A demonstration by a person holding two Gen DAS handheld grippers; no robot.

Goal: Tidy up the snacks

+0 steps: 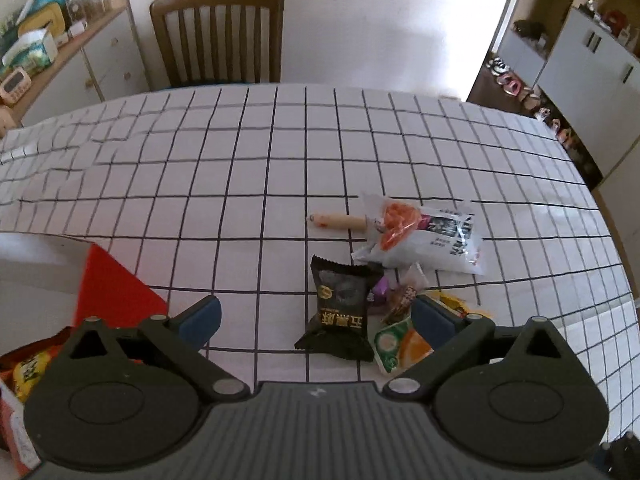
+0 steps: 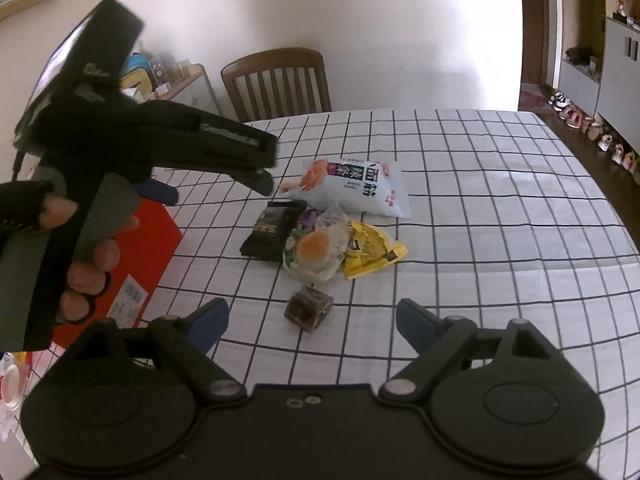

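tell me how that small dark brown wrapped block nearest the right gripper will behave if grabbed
The brown block looks compact and squarish, so probably firm and unlikely to roll. Its clear wrapper seems glossy, so it may slip between pads. Likely light.

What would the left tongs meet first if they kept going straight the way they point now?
Most likely the black snack packet, which lies between the open left tongs just ahead of the tips. The right pad overlaps the clear bun packet, so that could be touched too; depth is unclear.

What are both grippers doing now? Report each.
Left gripper: open, holding nothing, over the black packet.
Right gripper: open, holding nothing, near the brown snack.
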